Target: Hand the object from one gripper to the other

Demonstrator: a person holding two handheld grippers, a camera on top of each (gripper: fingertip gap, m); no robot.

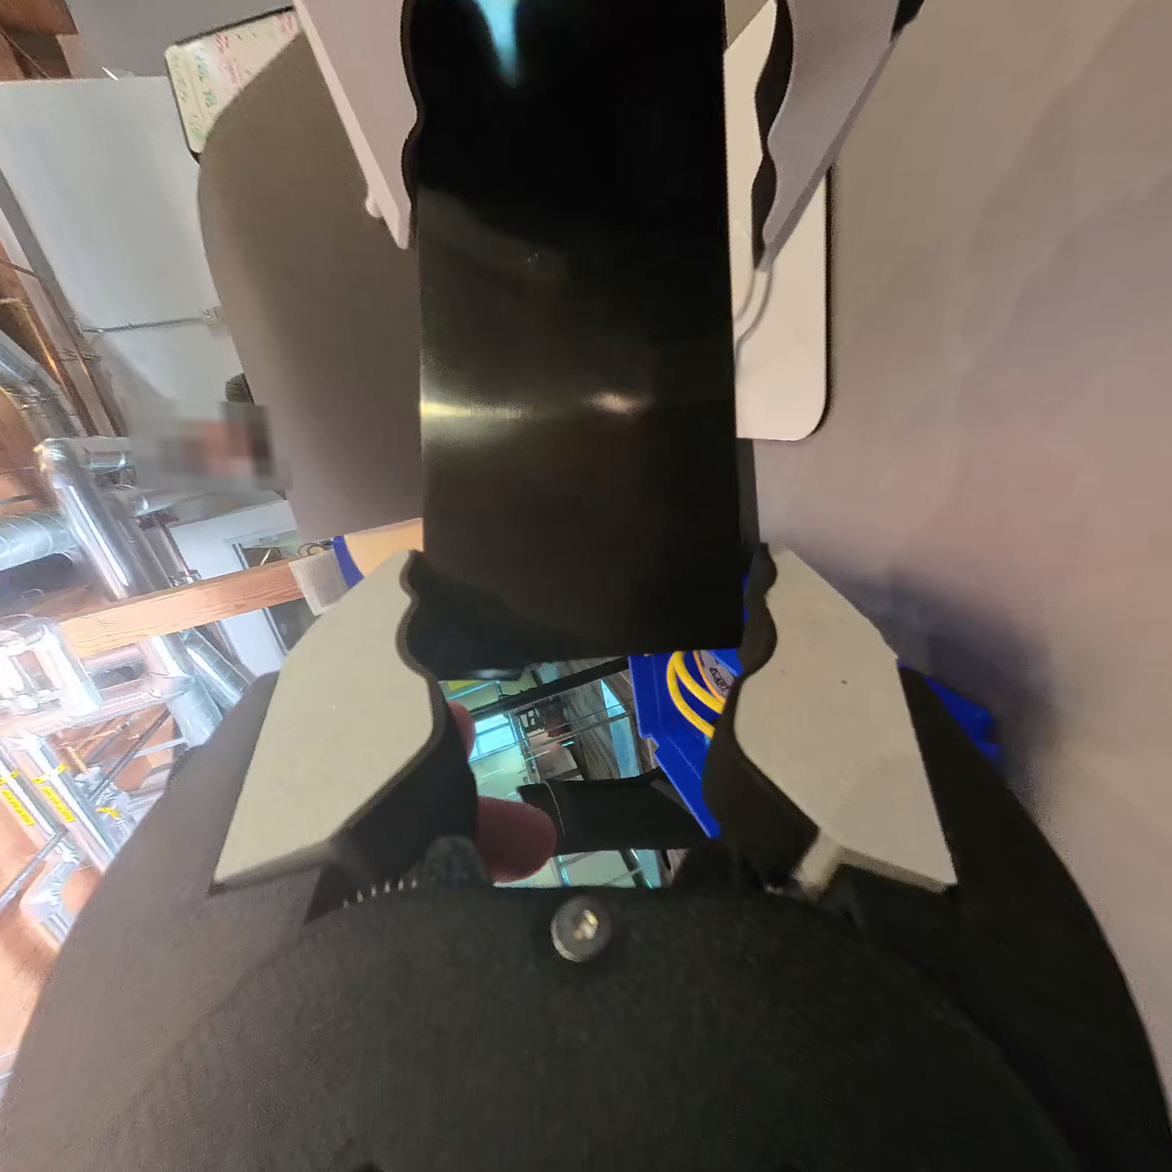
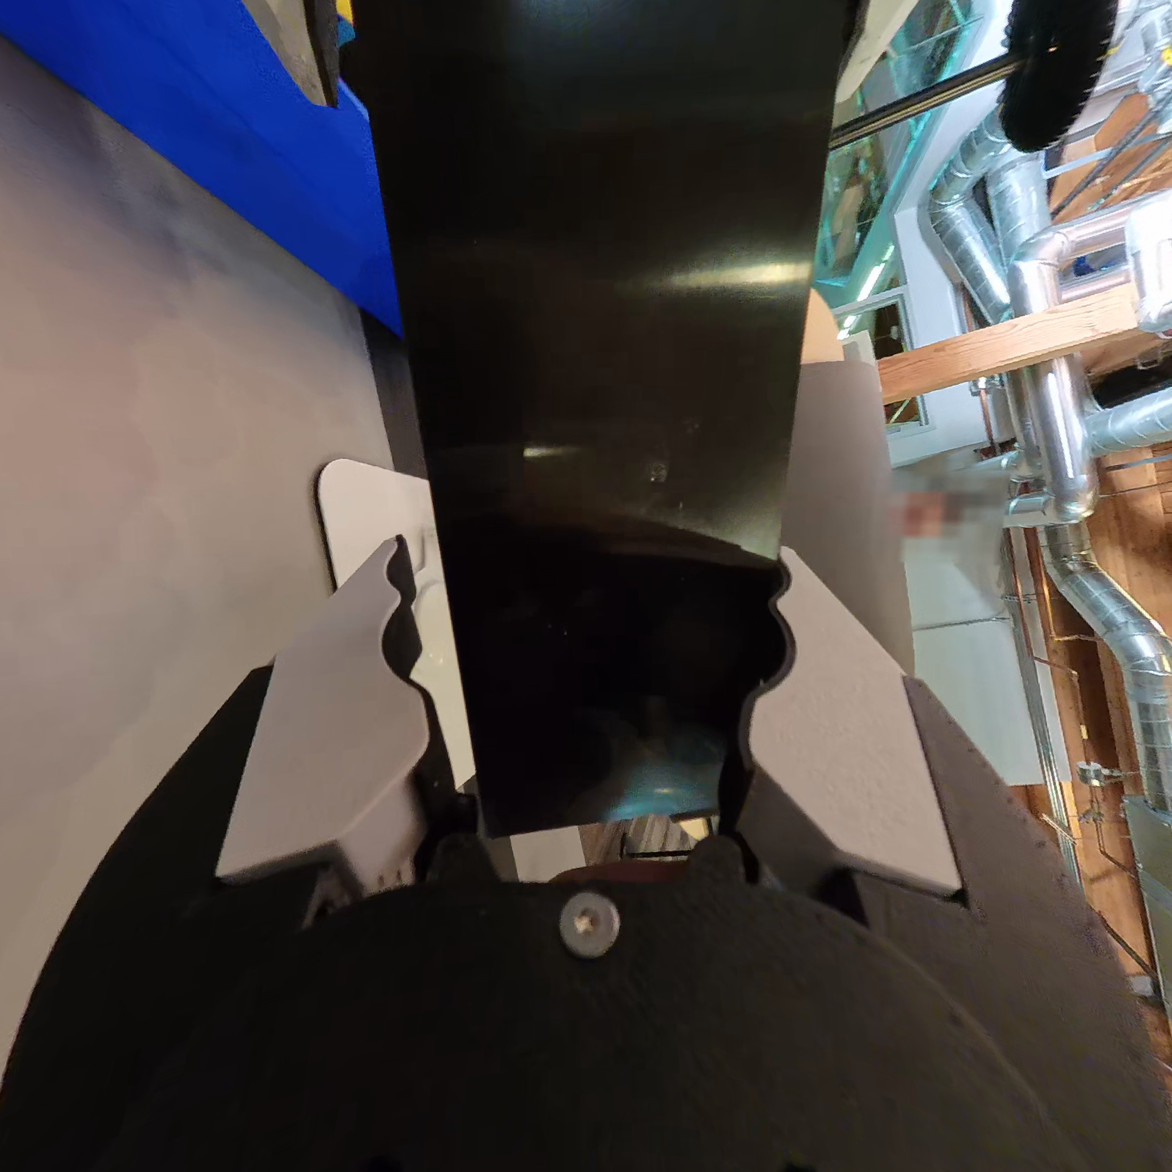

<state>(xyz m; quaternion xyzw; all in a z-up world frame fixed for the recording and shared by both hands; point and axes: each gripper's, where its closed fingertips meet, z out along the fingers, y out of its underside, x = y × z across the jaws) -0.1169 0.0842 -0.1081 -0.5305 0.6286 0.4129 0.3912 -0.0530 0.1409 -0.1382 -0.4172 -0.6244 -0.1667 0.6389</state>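
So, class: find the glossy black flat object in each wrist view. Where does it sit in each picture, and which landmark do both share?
Left wrist view: the black flat object runs from top centre down to the left gripper.
Right wrist view: it fills the centre from the top edge down between the fingers of the right gripper.
Shared landmark: the white rounded board beside it.

Both wrist cams are sitting just behind their own gripper, looking fwd along the fingers, very close in. Left cam is facing the right gripper (image 1: 583,127) at its top edge; right cam is facing back the opposite way. Both are sharing the black panel (image 1: 577,380) (image 2: 602,317), blue bin (image 1: 678,716) (image 2: 209,127), white board (image 1: 786,317) (image 2: 361,507) and grey worktop (image 1: 983,380) (image 2: 158,412).
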